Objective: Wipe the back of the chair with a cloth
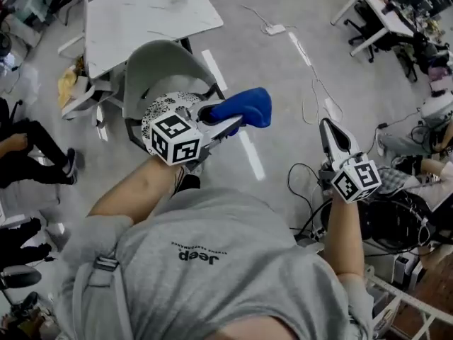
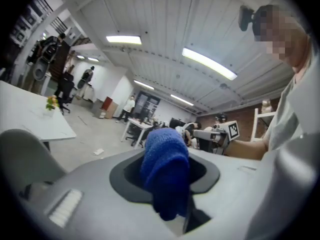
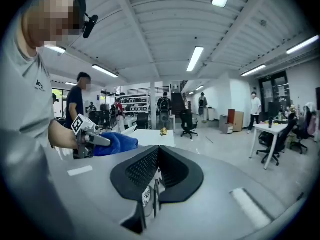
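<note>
Chair [image 1: 159, 66]: upper left of centre, grey back.
Left gripper [image 1: 230, 122]: centre, jaws clamped on the blue cloth [image 1: 248, 107], just right of the chair and apparently off it.
Right gripper [image 1: 329, 129]: right, jaws together, empty.
Advice: press the cloth flat on the chair back and sweep in overlapping strokes.

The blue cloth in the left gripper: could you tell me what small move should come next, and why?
Probably lower the left gripper toward the person's left so the blue cloth meets the grey chair back. Its jaws are shut on the cloth, which in the head view hangs beside the chair, not touching it. The right gripper, shut and empty, is off to the side.
</note>
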Demonstrator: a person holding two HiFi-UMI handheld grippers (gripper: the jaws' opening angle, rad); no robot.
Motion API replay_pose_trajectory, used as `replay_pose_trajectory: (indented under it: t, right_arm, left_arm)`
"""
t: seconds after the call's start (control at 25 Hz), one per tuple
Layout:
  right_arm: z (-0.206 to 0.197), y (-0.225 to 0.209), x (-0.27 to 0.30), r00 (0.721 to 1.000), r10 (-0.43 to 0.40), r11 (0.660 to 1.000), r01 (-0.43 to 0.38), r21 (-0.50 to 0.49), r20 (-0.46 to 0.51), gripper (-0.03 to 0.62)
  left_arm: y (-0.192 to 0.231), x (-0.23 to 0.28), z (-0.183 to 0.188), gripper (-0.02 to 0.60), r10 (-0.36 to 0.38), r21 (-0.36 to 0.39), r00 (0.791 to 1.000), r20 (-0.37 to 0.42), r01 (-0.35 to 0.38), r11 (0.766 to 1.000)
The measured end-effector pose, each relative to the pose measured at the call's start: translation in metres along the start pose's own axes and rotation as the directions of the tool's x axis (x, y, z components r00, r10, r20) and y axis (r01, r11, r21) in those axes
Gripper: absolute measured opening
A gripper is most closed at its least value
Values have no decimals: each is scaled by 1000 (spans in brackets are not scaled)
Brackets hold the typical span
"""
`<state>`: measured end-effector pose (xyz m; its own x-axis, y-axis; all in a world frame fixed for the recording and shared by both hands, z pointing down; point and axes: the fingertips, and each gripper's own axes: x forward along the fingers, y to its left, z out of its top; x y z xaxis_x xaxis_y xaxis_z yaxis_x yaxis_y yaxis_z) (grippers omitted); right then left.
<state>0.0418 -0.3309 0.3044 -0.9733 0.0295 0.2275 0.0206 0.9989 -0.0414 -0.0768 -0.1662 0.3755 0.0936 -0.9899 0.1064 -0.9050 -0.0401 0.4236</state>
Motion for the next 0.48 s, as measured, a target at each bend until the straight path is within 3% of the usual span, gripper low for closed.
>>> replay_pose_trajectory:
  t: [0.12,0.2,0.36,0.48]
  right_arm:
    - [-3,8,105,994,95,995,-97,-26,-48,5]
    - [-12,14,176,984,155,987,-159,-36,-89,5]
    - [-34,34,299,961,223,972,-232,-39,-161,5]
    - [-54,51,374,942,245,966,-257,-23,-229,5]
  left_arm:
    - [103,-53,2,190,207,-60,978,39,-205,977]
    - [170,-97,-3,190,359,-108,932,47,-353,929]
    - [286,-193,-18,190,604,-177,797,31,-590,788]
    - [352,-263,-33,190,749,-231,662,6,-728,645]
